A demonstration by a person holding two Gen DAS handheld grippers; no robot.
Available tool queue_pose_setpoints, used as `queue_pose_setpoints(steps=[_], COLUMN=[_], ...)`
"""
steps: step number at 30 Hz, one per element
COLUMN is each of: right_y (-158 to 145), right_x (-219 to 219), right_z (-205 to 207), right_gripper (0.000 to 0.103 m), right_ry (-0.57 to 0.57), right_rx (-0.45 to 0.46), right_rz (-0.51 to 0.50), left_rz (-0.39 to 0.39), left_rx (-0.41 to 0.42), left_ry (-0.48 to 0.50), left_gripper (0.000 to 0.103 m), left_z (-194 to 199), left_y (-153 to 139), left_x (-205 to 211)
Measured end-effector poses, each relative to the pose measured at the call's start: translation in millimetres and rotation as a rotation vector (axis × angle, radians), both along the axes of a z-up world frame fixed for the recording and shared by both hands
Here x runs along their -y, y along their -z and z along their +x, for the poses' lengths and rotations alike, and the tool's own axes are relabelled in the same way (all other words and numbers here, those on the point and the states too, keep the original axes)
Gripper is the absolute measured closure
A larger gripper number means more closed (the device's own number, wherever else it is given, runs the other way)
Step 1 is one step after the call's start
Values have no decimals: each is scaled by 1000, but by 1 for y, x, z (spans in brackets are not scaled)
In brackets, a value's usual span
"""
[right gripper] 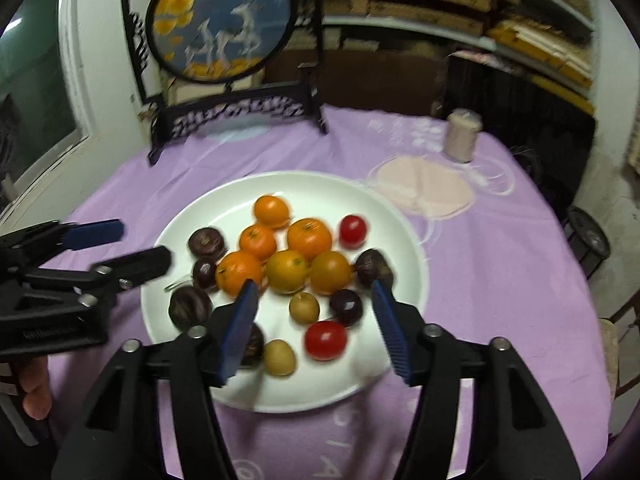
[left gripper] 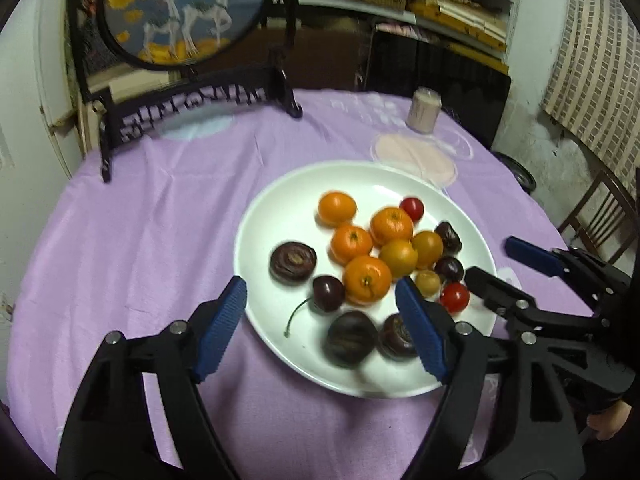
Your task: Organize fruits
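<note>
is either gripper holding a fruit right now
No, the left gripper and right gripper are open and empty above the plate.

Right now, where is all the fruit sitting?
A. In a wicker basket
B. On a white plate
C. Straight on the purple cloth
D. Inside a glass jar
B: every piece, such as the orange citrus and the red tomato, lies on the white plate, which rests on the purple cloth.

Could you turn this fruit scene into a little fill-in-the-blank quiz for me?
1. All the fruit sits on a round ____ plate.
2. The tablecloth under the plate is ____.
3. The framed picture behind the plate shows white ____.
4. The left gripper and right gripper both hold ____.

Answers: white; purple; deer; nothing
</note>
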State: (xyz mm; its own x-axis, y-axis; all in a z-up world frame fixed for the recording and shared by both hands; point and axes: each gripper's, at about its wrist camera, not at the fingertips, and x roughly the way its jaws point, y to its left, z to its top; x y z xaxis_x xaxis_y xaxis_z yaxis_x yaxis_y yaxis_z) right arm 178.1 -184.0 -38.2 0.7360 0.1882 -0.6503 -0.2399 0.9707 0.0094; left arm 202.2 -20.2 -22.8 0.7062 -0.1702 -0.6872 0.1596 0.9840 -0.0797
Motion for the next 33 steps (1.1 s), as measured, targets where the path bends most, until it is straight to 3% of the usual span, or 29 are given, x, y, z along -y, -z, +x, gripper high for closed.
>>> queue_pose_setpoints(steps=[3, 7, 11, 21, 33], right_y=[3, 9, 15, 6, -3], right_x=[9, 7, 0, 8, 11], right_z=[-6, -12, -27, -73, -91], right_gripper=[16, 6, 5, 5, 5], right_ry=[38, 52, 75, 137, 148], right_rx=[8, 11, -31, -61, -61], right_rz=[14, -15, -68, -79, -54], left_rz=[5, 27, 71, 48, 31], left_rx=[19, 32, 41, 58, 68], left_ry=[0, 2, -41, -33, -43], left_gripper=[14, 7, 5, 4, 2], left_z=[-8, -19, -39, -94, -112], left_y=[-4, -3, 0, -17, -21], left_x=[2, 8, 8, 7, 0])
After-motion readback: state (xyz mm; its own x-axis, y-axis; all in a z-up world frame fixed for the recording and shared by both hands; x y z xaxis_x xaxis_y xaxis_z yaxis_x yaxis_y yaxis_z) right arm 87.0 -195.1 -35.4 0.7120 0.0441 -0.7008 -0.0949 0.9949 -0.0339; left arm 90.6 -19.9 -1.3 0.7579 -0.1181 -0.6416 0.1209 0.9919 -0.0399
